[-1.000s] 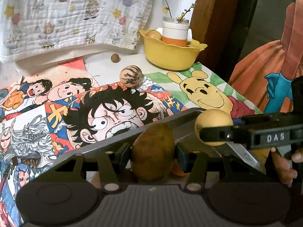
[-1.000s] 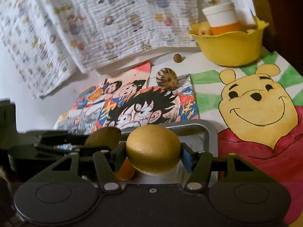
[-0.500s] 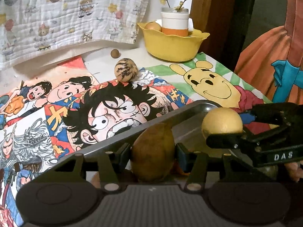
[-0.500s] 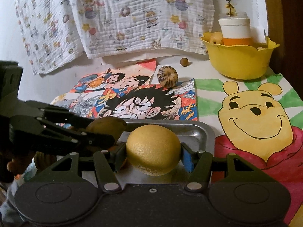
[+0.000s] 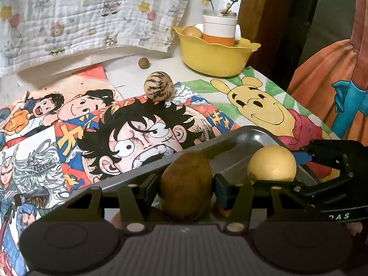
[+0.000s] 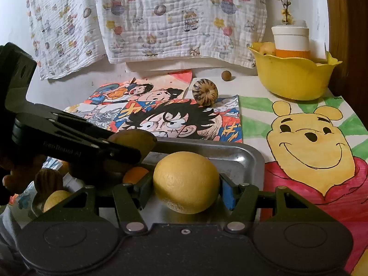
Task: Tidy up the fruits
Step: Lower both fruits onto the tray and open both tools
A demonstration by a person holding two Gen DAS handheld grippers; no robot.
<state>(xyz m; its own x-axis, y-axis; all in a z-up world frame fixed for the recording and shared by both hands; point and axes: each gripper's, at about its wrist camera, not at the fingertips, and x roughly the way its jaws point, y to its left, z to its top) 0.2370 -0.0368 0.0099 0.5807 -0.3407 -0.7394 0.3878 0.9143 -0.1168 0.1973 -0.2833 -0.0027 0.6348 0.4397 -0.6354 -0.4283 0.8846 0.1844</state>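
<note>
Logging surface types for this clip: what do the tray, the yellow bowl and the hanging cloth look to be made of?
Tray: probably metal, perhaps stainless steel; grey, shiny, with blurred reflections and a rolled rim.
Yellow bowl: looks like moulded plastic; even colour, soft sheen, thin wavy rim.
Hanging cloth: soft woven fabric, likely cotton muslin; matte, crinkled grid texture, printed cartoon figures, stitched hem.
</note>
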